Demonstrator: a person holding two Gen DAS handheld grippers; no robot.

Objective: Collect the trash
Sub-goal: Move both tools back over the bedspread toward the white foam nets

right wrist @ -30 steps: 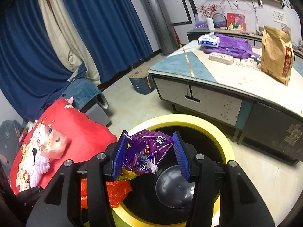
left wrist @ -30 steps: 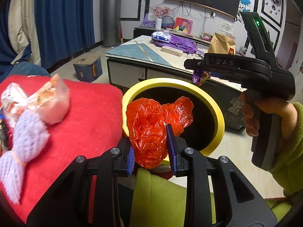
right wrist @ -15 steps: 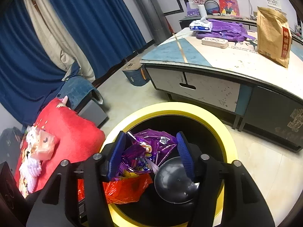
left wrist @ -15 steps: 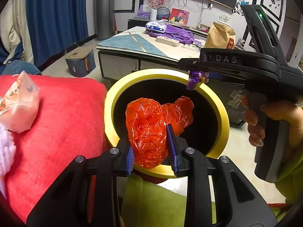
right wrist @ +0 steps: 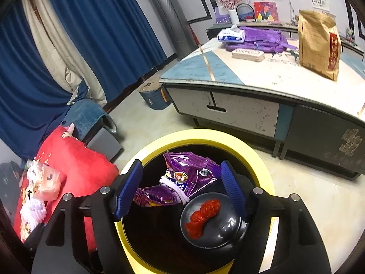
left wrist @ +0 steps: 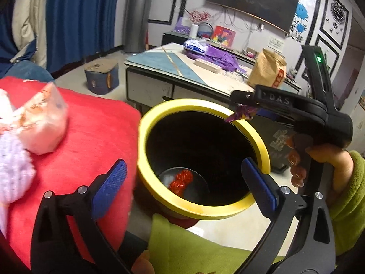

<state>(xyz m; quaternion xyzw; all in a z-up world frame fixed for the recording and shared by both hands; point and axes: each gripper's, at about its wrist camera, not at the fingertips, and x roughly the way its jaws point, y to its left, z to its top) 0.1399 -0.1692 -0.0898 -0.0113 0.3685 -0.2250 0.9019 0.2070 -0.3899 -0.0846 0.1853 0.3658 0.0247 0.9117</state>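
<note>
A black bin with a yellow rim [left wrist: 205, 105] [right wrist: 205, 134] stands on the floor below both grippers. My left gripper [left wrist: 183, 162] is over its near edge, jaws opening and spread wide, nothing between them. A crumpled red plastic bag [left wrist: 181, 181] [right wrist: 203, 214] lies on the bin's bottom. My right gripper [right wrist: 180, 166] hangs over the bin's mouth, its jaws opening. A purple snack wrapper [right wrist: 182, 180] [left wrist: 241, 114] sags loosely between them, unfolding. In the left wrist view a hand in a green sleeve holds the right gripper [left wrist: 241, 111] above the far rim.
Left of the bin is a red cushion [left wrist: 91, 137] with a clear snack bag [left wrist: 43, 127] and a white foam net [left wrist: 13, 171]. Behind the bin stands a low table [right wrist: 251, 77] bearing a brown paper bag [right wrist: 319, 43] and a purple bag. A blue stool [left wrist: 101, 77] sits on the floor.
The left jaws sprang open and the red bag fell from them to the bin's bottom. The right jaws widened around the purple wrapper, which unfolded and sagged.
</note>
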